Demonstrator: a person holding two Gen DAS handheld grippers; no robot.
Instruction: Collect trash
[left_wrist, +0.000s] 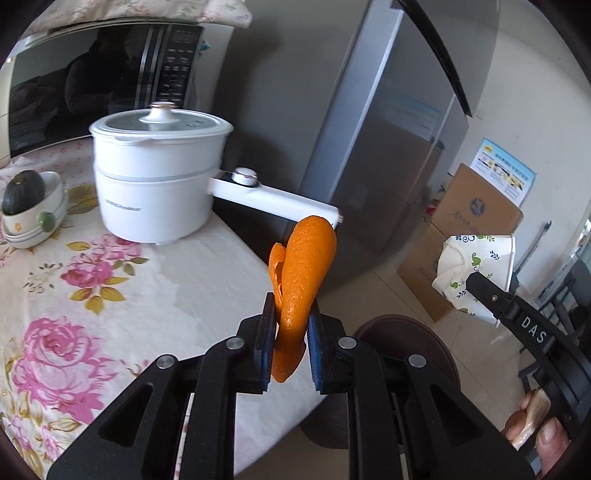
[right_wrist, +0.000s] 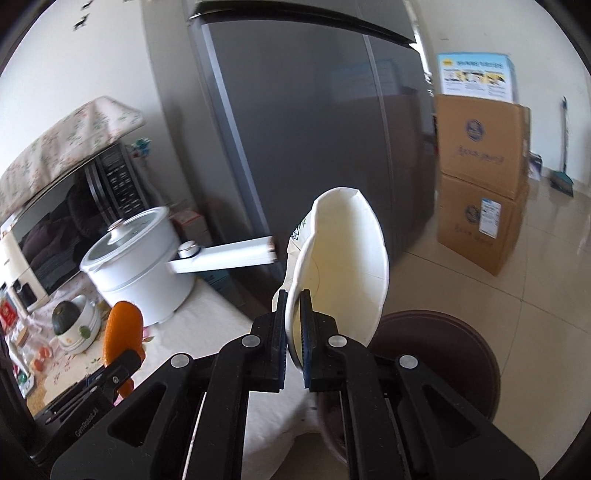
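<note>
Orange peel (left_wrist: 301, 280), a long curled strip with bumpy skin, stands upright between the blue pads of the left gripper (left_wrist: 291, 332), which is closed tight on its lower part. The peel hangs over the near right edge of the table (left_wrist: 110, 295), which has a cloth with pink flowers. The right gripper (right_wrist: 294, 325) is closed on the wall of a crushed paper cup (right_wrist: 343, 266), white inside with a green leaf print outside; the cup is held in the air above a round brown bin (right_wrist: 461, 354) on the tiled floor. Farther on the table stands a white electric pot (left_wrist: 155, 177) with a long handle pointing right, close behind the peel. Left of it are stacked bowls (left_wrist: 37, 218). Behind are a microwave (left_wrist: 92, 88), a grey fridge (right_wrist: 314, 129) and cardboard boxes (right_wrist: 480, 184).
</note>
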